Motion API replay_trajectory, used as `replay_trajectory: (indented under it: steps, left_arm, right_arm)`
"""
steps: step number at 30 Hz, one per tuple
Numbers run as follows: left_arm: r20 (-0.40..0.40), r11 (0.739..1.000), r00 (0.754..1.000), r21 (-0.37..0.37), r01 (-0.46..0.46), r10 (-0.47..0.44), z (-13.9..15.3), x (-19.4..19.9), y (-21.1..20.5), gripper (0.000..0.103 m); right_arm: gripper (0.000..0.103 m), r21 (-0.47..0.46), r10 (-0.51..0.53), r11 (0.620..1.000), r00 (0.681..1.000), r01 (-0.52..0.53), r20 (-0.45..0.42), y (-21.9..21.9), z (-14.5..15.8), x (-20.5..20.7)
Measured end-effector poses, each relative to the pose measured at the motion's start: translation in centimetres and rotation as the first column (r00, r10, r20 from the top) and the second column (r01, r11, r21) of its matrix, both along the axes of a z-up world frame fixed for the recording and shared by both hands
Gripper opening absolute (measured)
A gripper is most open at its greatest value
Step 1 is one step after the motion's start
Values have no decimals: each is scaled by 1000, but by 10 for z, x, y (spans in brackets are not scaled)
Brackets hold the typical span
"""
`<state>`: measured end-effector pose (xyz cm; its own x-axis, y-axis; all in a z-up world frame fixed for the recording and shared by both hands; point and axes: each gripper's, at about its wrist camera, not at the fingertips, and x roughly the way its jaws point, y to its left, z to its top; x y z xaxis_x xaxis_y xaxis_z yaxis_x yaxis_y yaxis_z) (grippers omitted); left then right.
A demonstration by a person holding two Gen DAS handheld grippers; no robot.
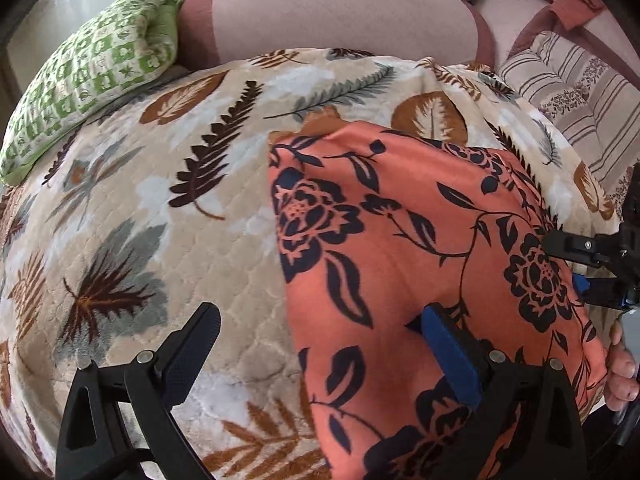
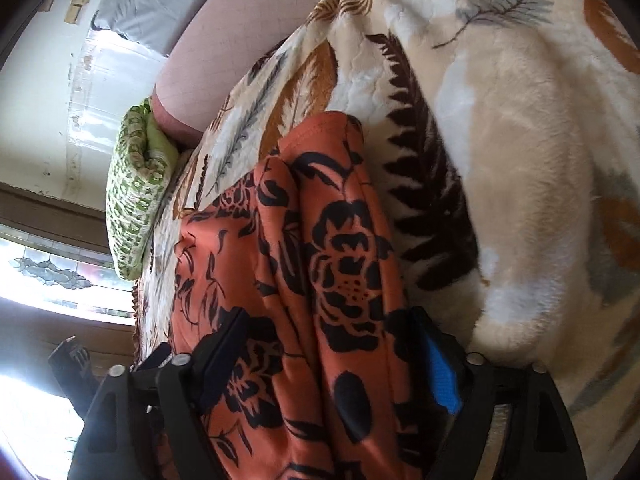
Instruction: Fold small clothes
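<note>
An orange garment with a dark floral print [image 1: 400, 240] lies folded on a leaf-patterned blanket [image 1: 160, 184]. My left gripper [image 1: 324, 336] hangs open above the garment's near left edge. Its black finger [image 1: 200, 332] is over the blanket and its blue-padded finger [image 1: 448, 348] is over the cloth. In the right wrist view the garment [image 2: 332, 248] runs in thick folds between the wide-apart fingers of my right gripper [image 2: 328, 344], and the pads do not visibly squeeze it. That right gripper [image 1: 576, 268] also shows at the garment's right edge in the left wrist view.
A green-and-white patterned pillow [image 1: 88, 76] lies at the blanket's far left, against a pink sofa back [image 1: 328, 12]. A striped cushion [image 1: 576, 96] sits at the far right. Fingers of a hand [image 1: 620, 372] show by the garment's near right corner. A window [image 2: 48, 272] lies left.
</note>
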<state>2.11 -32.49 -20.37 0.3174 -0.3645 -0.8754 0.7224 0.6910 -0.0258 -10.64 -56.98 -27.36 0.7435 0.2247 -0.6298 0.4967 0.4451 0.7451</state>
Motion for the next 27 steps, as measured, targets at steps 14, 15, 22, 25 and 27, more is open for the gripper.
replay_trajectory:
  steps: [14, 15, 22, 25, 27]
  left_arm:
    - [-72, 999, 997, -52, 1, -5, -12, 1, -16, 100]
    - [-72, 999, 997, -51, 3, -7, -13, 1, -17, 100]
    - [-86, 998, 996, -55, 22, -26, -13, -2, -23, 90]
    - [-94, 998, 995, -67, 19, -26, -10, -3, -22, 78]
    - [-81, 997, 996, -72, 23, -29, -6, -4, -21, 63]
  right_arm:
    - [59, -159, 116, 980, 993, -120, -37, 27, 8, 25]
    - [57, -161, 118, 979, 992, -122, -33, 28, 7, 25]
    - [54, -199, 130, 971, 991, -133, -27, 33, 7, 26]
    - [52, -216, 134, 967, 991, -136, -24, 35, 10, 26]
    - [50, -226, 136, 964, 990, -137, -18, 37, 13, 25]
